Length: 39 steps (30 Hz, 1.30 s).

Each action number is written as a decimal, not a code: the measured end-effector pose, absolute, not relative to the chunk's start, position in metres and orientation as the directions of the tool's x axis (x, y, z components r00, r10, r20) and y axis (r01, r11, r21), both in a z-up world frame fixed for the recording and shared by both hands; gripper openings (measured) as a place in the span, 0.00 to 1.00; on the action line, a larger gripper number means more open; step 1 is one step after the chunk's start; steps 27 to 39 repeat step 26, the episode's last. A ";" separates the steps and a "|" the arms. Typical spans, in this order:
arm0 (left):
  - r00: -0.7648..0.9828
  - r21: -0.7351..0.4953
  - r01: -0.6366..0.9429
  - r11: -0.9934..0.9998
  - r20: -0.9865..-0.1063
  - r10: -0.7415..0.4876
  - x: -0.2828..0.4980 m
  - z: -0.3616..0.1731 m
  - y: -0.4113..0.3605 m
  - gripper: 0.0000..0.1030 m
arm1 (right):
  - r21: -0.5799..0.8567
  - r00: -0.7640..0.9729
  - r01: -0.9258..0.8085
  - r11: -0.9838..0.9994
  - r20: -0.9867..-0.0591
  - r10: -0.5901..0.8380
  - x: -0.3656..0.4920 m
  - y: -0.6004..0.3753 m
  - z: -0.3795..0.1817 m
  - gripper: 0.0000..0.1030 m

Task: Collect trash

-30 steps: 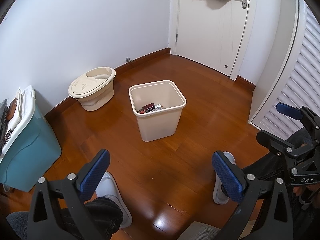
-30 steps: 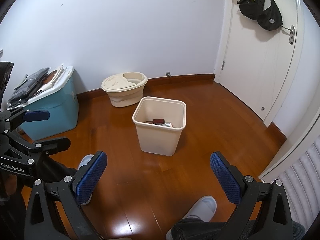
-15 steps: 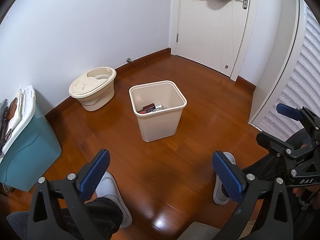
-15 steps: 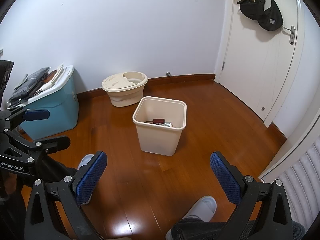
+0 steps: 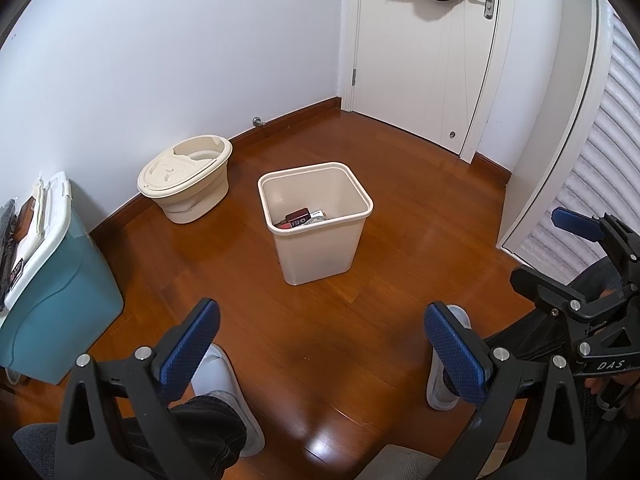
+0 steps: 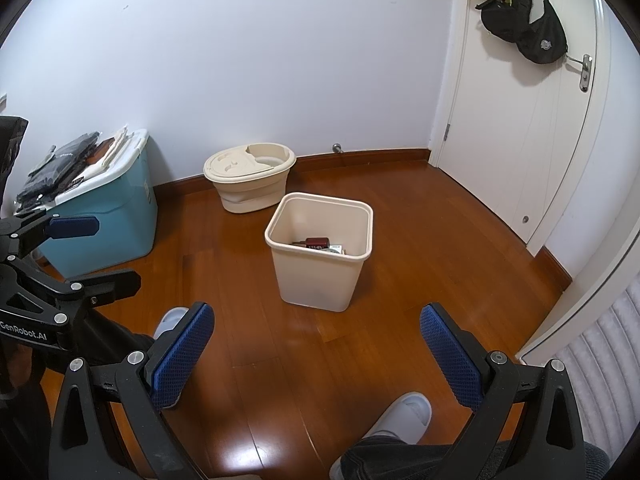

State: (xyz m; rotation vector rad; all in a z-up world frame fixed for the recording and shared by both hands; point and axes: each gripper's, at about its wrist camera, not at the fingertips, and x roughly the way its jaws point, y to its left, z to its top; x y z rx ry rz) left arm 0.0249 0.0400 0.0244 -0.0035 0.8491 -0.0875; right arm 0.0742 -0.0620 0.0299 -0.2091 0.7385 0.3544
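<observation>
Trash (image 5: 301,218) in bin (image 5: 320,254) mid-floor; tub (image 5: 188,180) behind-left by wall; storage box (image 5: 56,292) far left.

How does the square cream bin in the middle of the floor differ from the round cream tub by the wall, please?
The square bin is open-topped, while the round tub is mostly covered by a lid. The square bin looks taller and stands free on the wooden floor; the round tub is squat and sits near the skirting board. The bin holds trash; the tub's contents are hidden. Both are cream plastic and upright.
</observation>
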 end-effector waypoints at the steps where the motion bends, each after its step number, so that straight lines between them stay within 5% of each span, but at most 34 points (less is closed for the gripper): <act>1: 0.657 -0.039 0.074 0.997 -0.750 -0.078 0.024 0.024 0.039 1.00 | -0.061 0.684 -0.386 0.921 -0.688 0.241 0.074 -0.062 0.030 1.00; 19: 0.716 -0.069 0.036 0.997 -0.694 -0.074 0.017 0.032 0.044 1.00 | -0.067 0.675 -0.414 0.908 -0.691 0.257 0.077 -0.065 0.028 1.00; 39: 0.681 -0.048 0.028 0.998 -0.730 -0.054 0.023 0.026 0.041 1.00 | -0.076 0.672 -0.432 0.899 -0.691 0.265 0.079 -0.068 0.028 1.00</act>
